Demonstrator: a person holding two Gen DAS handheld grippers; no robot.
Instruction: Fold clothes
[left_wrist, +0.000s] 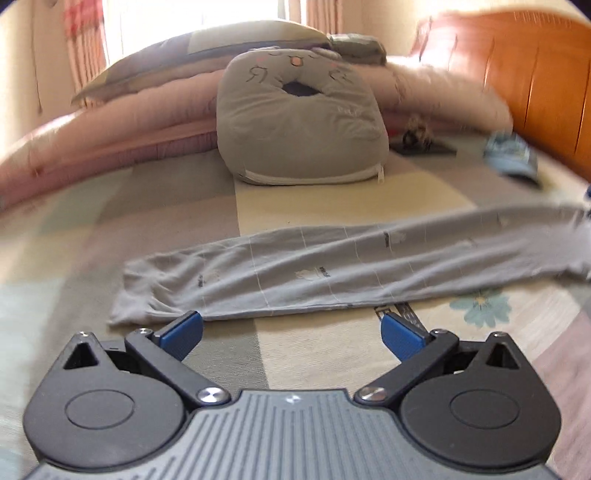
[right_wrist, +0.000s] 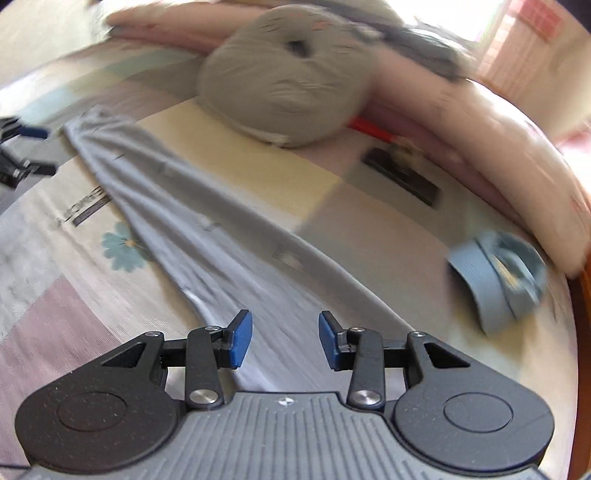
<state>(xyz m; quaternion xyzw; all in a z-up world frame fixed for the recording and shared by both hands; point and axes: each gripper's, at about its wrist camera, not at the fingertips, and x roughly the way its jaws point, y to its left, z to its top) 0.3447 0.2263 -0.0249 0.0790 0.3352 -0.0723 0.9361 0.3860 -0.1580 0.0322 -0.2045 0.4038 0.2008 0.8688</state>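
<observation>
Grey garment (left_wrist: 332, 269): thin, soft knit cloth with faint pale grid lines and small printed marks, already folded into one long narrow strip. It lies flat across the middle of the patchwork bedspread (left_wrist: 92, 229), parallel to the near edge of the bed.

Handling, by my judgement: light, limp, no stiffness; it will sag and slide apart unless lifted at both ends together. The cloth looks only mildly slippery and not fragile.

Hold points: the two short ends. My left gripper (left_wrist: 291, 332) hovers just off the strip's near long edge, close to its crumpled end, fingers spread wide and gripping nothing. My right gripper (right_wrist: 284, 341) hangs over the opposite end with the cloth showing beneath, fingers partly apart and pinching nothing. I would pinch through all layers at each end.

Edges and room:
- Far side: round grey plush cushion (left_wrist: 299, 122) with embroidered face, near the strip but apart from it; pink quilts piled behind.
- Toward the orange wooden headboard (left_wrist: 535, 74): light blue cap (right_wrist: 498, 273) and a flat dark object (right_wrist: 402, 177), both clear of the strip.
- Near side: open bedspread with a flower print, which seems the best room for bringing one end over the other.
</observation>
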